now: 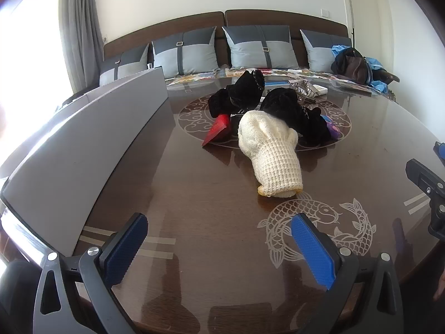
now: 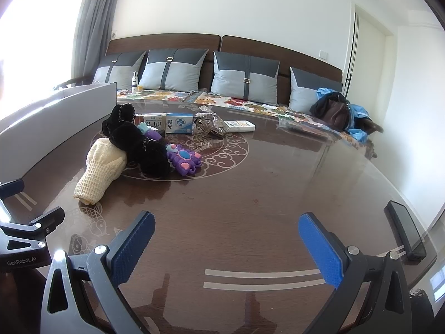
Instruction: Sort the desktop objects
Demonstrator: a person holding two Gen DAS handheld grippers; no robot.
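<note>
So the cream glove (image 1: 268, 150) lies dead ahead of the left gripper (image 1: 219, 246), cuff end toward it, fingers pointing away into the black pile (image 1: 292, 111). Left is clearly nearer; from the right gripper (image 2: 226, 246) it's off to the far left. Both sets of tongs are spread wide, holding nothing. The grey bin (image 1: 83, 144) sits left, insides hidden

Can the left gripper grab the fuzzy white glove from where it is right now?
Probably yes. The left gripper is open and aimed at the white glove, whose cuff end faces it. Only bare table lies between them, so nothing seems to block the way.
</note>
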